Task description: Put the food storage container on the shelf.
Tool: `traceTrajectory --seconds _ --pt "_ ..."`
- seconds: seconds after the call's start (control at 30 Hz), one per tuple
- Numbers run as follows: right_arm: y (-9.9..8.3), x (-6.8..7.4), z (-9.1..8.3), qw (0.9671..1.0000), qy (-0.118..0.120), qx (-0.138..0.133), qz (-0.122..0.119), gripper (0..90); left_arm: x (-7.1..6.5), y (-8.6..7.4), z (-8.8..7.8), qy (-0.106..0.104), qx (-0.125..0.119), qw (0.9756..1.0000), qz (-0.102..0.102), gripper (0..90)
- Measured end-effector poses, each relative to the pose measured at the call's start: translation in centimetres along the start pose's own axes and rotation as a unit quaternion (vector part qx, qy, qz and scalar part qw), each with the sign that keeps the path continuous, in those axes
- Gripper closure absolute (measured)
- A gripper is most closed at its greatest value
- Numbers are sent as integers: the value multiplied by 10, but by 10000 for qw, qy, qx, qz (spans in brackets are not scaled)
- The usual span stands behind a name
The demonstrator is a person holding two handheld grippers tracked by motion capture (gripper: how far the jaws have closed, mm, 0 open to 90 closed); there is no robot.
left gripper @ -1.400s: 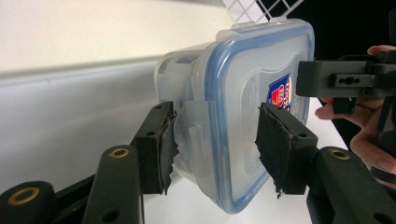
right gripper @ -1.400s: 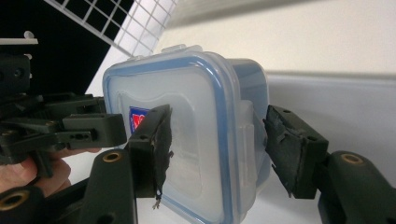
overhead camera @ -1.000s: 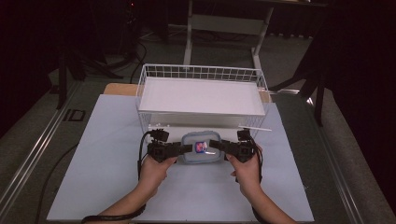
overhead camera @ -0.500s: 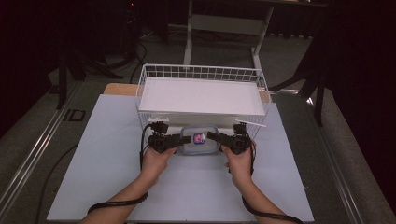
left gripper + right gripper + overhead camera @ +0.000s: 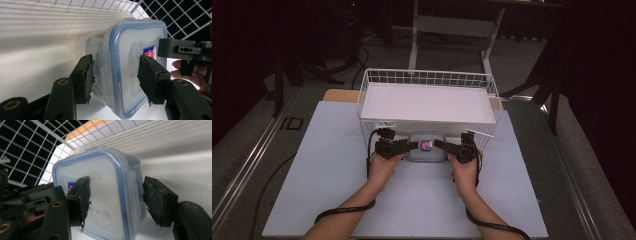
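1. left gripper (image 5: 115,72): I read it as clamped on the container (image 5: 426,154). One pad sits on the lid and the other is pushed into the side latch, with no change in width.
2. right gripper (image 5: 116,195): the jaws have just been opening a touch, with the container between them. One pad lies over the lid, the other is right at the side latch. I cannot tell if they are pressing or just clear.
3. Change since a second ago: both hands have moved forward and down. The container has gone with them, from out on the mat (image 5: 337,170) to just in front of the wire basket (image 5: 427,75).
4. The container is now level, lid on and sticker up. It sits between the two grippers, outside the basket, near its front wall. It looks set down on the mat, but contact is hard to confirm.
5. My read is that this is a put-down with the right side starting to let go. The left needs to release next.
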State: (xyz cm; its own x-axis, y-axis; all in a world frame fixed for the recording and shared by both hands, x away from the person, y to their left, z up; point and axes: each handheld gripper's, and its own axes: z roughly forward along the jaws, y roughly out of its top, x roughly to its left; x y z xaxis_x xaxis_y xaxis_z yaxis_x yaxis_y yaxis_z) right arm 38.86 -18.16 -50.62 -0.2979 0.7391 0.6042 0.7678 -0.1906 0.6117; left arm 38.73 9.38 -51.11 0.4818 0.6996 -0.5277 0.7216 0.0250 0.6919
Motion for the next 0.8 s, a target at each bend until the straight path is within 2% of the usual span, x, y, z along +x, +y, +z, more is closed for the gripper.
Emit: traceTrajectory --seconds 0.07,0.27,0.37,0.43,0.57,0.6,0.63,0.7,0.8 --pt "-1 -3 2 9999 15 -77 66 403 1 1 2 -23 -45 9999 -104 481" --pt "0 -4 5 9998 -27 -117 176 403 9 3 5 -121 -124 9997 163 477" --pt "1 -7 8 9999 -55 -145 48 397 6 3 7 68 -192 9991 370 469" --pt "1 -12 11 9997 1 -166 181 389 6 3 9 108 -200 9989 405 444" --pt "0 -11 12 9997 -56 -219 128 382 6 4 10 239 -232 9979 547 431" --pt "0 -10 12 9997 -113 -227 71 380 6 3 12 276 -307 9971 632 431" --pt "-1 -8 11 9994 -173 -255 -127 380 6 3 12 306 -331 9968 653 409" --pt "-1 -6 10 9989 -202 -299 -288 416 4 2 13 325 -388 9964 681 405" --pt "-1 0 6 9967 -287 -381 -664 398 0 1 9 466 -408 9955 717 393"
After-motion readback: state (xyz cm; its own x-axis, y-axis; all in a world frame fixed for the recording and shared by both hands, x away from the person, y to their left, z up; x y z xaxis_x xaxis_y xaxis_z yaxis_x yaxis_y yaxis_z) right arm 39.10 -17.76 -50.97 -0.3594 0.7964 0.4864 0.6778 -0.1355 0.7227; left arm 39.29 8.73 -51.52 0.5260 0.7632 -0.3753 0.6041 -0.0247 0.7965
